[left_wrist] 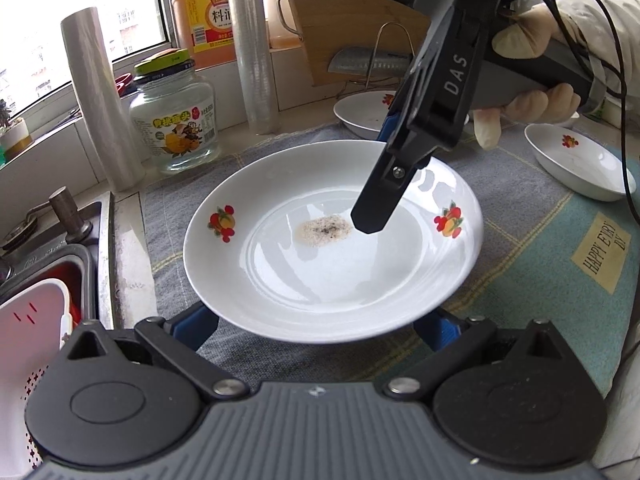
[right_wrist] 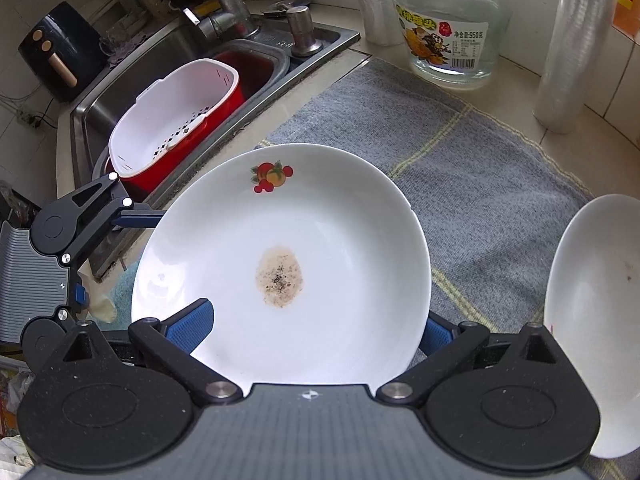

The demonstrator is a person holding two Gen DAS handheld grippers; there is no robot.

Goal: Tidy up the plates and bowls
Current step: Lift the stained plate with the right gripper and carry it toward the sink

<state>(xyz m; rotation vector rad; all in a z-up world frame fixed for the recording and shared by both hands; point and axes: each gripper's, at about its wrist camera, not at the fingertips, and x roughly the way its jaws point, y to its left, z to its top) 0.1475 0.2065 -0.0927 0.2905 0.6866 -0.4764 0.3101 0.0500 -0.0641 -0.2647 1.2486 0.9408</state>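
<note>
A white plate (left_wrist: 332, 248) with fruit prints and a brown stain in its middle lies on the grey cloth (left_wrist: 520, 200). It fills the right wrist view (right_wrist: 288, 248) too. My left gripper (left_wrist: 320, 330) is open, its blue fingers (left_wrist: 196, 326) low at the plate's near rim, one each side. My right gripper (left_wrist: 370, 216) reaches over the plate's far rim; one black finger (left_wrist: 376, 200) hangs above the inside, near the stain. In its own view my right gripper (right_wrist: 316, 330) is open, one finger over the plate, the other below its edge.
Two more white dishes sit at the back (left_wrist: 368, 114) and at the right (left_wrist: 580, 164). A glass jar (left_wrist: 176, 120), film rolls (left_wrist: 100, 96) and a bottle stand by the window. The sink with a white colander (right_wrist: 172, 116) is to the left.
</note>
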